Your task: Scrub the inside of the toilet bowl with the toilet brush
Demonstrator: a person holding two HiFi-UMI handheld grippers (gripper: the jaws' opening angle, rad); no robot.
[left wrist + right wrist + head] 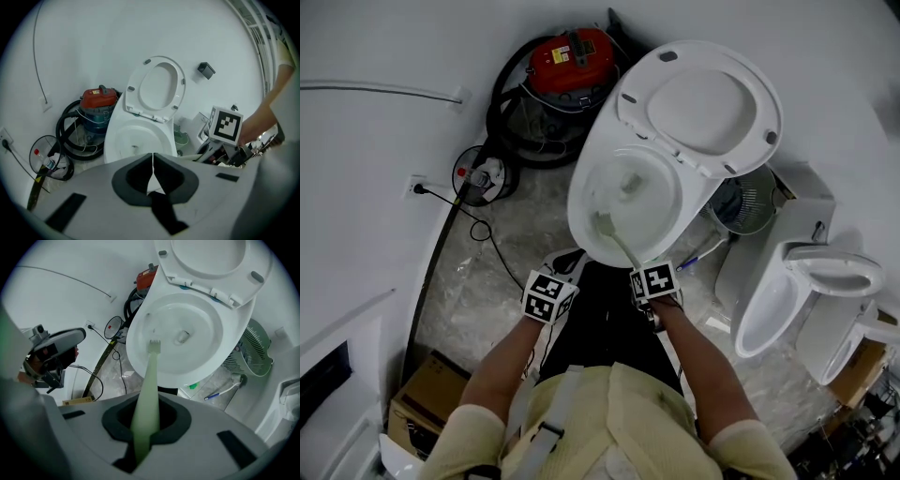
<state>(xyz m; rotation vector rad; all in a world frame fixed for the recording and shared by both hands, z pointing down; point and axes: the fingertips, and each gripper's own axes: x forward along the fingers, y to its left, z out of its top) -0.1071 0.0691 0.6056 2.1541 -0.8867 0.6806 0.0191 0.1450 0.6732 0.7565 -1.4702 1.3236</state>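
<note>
The right claw (pixel 146 422) grips the toilet brush (pixel 151 373) — bristles inside the toilet bowl (pixel 208 369); the left claw (pixel 153 174), clenched empty, hangs near the bowl.

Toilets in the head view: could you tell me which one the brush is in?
The centre toilet, lid up: the right gripper's brush reaches into its bowl. The right-hand toilet has none.

A storeroom-like test space: behind the toilet (pixel 578 212) stands a red vacuum cleaner (pixel 572 58), to its right a fan (pixel 746 202) and a second toilet (pixel 765 306).
</note>
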